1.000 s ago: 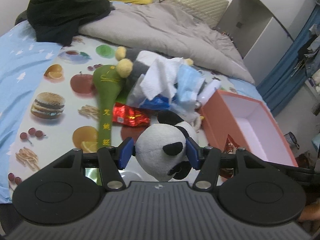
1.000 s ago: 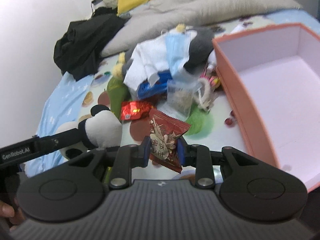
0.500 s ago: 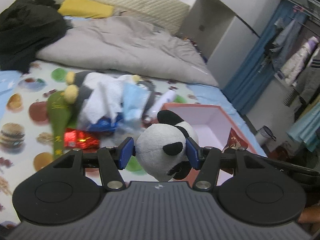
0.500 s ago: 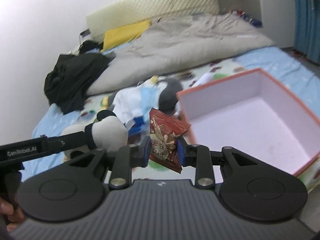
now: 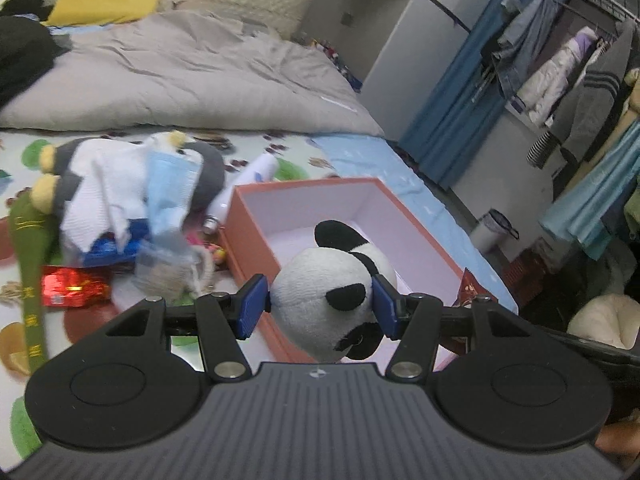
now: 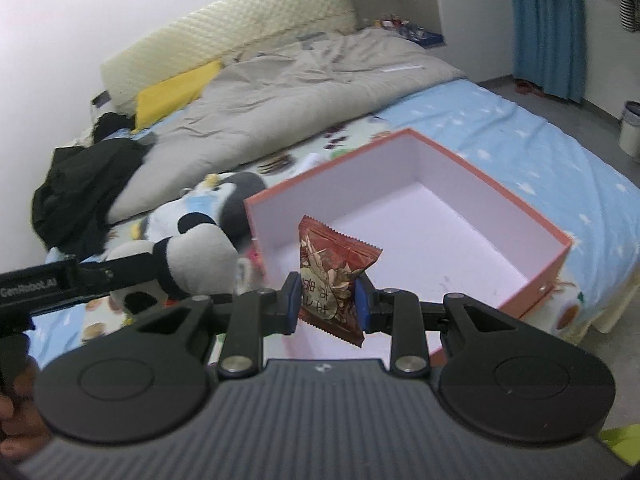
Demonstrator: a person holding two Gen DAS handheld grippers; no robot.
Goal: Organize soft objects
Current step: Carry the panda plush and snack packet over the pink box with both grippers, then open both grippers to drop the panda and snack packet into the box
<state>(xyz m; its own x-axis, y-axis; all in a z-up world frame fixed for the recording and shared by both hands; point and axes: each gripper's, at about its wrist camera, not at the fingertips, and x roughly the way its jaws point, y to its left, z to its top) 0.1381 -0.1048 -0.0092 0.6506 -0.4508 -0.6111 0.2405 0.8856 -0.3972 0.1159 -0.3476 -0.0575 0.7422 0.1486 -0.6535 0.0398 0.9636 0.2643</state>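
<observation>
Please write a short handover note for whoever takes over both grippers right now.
Left gripper: shut on the panda plush, held above the near end of the orange box.
Right gripper: shut on a red snack packet, also over the box's near edge.
Box: sits on the bed, nothing visible on the part of its floor in view.
Done: both items lifted and brought to the box.
Left: release them, then sort the pile beside the box: penguin plush, white cloth, blue face mask, red wrapper.
</observation>
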